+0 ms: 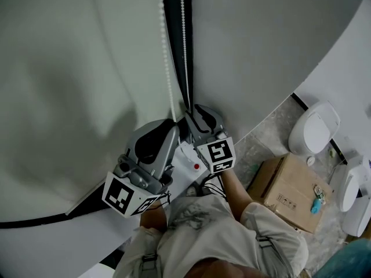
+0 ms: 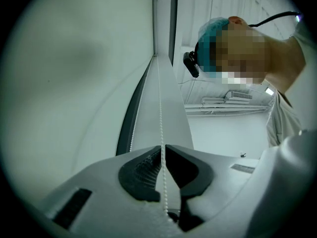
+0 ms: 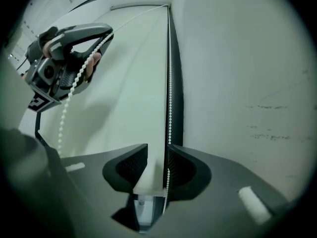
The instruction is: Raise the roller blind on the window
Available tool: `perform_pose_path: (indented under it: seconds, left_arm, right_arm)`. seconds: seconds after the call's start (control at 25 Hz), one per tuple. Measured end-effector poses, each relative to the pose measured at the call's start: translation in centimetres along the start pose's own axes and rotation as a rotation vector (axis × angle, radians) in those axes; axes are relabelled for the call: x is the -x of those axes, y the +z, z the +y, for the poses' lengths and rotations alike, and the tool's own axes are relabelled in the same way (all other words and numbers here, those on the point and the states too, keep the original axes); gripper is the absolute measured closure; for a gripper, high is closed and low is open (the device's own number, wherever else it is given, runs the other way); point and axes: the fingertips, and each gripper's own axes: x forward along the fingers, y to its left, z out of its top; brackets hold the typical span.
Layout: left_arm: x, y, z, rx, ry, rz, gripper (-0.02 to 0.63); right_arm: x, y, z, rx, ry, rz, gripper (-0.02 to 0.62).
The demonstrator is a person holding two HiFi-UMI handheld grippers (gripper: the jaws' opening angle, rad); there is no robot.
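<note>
White bead chain (image 2: pixel 160 108) pinched by the left gripper (image 2: pixel 162 148); right gripper (image 3: pixel 157 150) spread wide.

Grey jaws of the left gripper are seen pressed together on one strand at lower centre of its own view; in the right gripper view the pads are held apart, and the other strand is seen running just beside the right-hand pad, unsqueezed; both grippers are held side by side at centre of the head view, tips near a dark strip (image 1: pixel 175 39); the two strands are carried up along that strip to the top edge; the roller blind (image 1: pixel 69 68) is spread across the left of the frame, a pale wall (image 1: pixel 272 39) across the right; a cardboard box (image 1: pixel 290 193) is seen on the floor at lower right.
</note>
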Motion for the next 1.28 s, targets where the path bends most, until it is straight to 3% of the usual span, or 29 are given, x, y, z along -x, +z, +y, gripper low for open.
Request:
perform_pose_path:
  seconds: [0.48,0.76,1.12,1.28]
  left_arm:
    - [0.1,-1.1,1.8,0.019,0.025,0.018,0.563]
    - [0.4,-2.4,3.2,0.03,0.062,0.04,0.563]
    - [0.5,-4.8,4.2,0.038,0.103,0.107,0.561]
    - [0.4,-6.3,4.7,0.063,0.109,0.132,0.558]
  right_arm:
    - [-3.8,-0.4,-1.7,0.053,-0.113,0.003,0.457]
    - [-4.7,-1.3,-3.0,0.087,-0.215,0.032,0.578]
    - [-2.8,-1.0,-2.6,0.024,-0.17,0.03,0.587]
    - [-2.2,-0.2,-2.4,0.043,-0.186,0.006,0.586]
